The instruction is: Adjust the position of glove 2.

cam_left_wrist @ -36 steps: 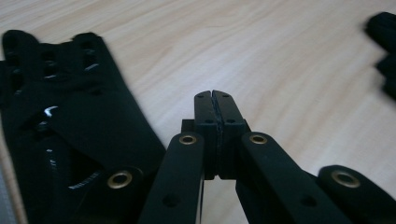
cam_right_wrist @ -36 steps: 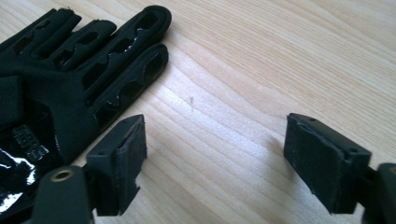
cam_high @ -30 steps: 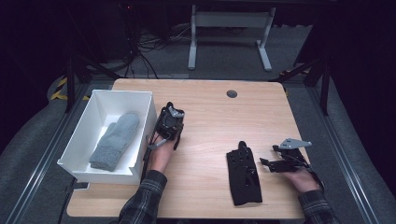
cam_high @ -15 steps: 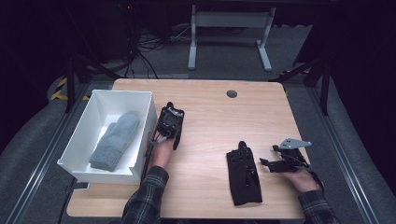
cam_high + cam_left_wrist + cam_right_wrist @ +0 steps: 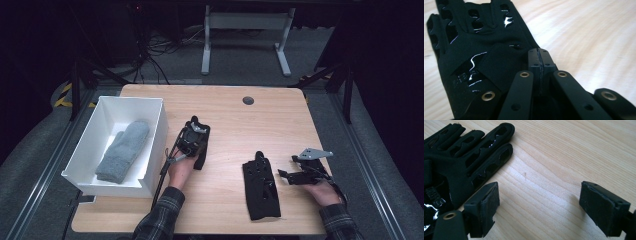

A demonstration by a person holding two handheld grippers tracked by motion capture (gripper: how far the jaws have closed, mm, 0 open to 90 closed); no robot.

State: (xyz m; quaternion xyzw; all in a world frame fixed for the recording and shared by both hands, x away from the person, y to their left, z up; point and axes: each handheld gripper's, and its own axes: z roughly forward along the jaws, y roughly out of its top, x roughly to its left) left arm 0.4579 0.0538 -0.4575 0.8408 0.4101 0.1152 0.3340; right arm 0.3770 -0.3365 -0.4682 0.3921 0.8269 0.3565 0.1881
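Black glove (image 5: 481,62) now lowered onto the surface (image 5: 235,130) beside the white box (image 5: 155,145), left claw (image 5: 539,60) clamped on it; right claw (image 5: 536,202) apart.

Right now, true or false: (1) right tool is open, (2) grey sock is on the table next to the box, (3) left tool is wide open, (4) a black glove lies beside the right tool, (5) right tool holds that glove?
1. True. The right tool has its jaws wide apart.
2. False. The grey sock lies inside the white box.
3. False. The left tool has its jaws shut, at the edge of a second black glove.
4. True. A black glove lies flat on the table, just left of that tool in the high view.
5. False. Only bare wood shows between its jaws.
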